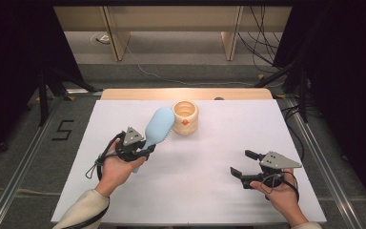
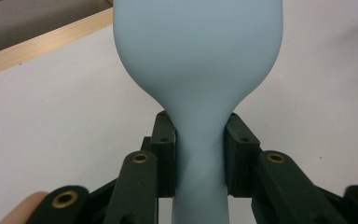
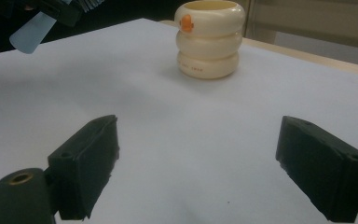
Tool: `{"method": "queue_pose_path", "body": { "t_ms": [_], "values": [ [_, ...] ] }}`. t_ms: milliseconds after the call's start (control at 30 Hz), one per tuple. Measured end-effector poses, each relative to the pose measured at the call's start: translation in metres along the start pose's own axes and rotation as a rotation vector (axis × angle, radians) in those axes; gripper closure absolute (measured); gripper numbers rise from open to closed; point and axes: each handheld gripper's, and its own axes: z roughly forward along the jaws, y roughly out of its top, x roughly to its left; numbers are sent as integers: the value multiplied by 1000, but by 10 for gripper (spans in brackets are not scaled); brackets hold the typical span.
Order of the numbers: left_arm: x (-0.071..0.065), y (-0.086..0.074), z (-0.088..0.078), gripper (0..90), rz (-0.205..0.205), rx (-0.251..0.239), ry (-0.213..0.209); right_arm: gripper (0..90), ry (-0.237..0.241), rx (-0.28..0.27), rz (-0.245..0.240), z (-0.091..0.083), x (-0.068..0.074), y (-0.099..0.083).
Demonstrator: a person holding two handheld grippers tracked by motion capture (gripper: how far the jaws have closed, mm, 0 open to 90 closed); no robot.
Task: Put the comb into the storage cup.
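Cream cup (image 1: 185,118) just beyond blue brush (image 1: 158,127), white table (image 1: 195,176) around

Pale blue brush (image 1: 158,127), gripped by its handle, head just beside cream cup (image 1: 185,117).

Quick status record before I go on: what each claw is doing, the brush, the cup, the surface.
left claw: shut on the neck of the light blue brush, just below its head
light blue brush: held off the table, head angled toward the cup, bristles facing the cup side
cream ribbed cup: upright near the far edge, orange mark on its side, close beside the brush head; contact cannot be told
right claw: open, nothing between the jaws, pointing toward the cup
white table surface: a wooden strip along the far edge
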Motion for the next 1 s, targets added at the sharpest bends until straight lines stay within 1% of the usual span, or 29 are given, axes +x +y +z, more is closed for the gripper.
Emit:
{"method": "queue_pose_path", "body": {
  "t_ms": [367, 1000],
  "values": [
    [-7, 2, 0, 692, 15, -15, -8, 141, 0, 1, 0, 0, 0, 0],
    [-17, 4, 3, 692, 27, -36, -24, 140, 2, -8, 4, 1, 1, 1]
  ]
}}
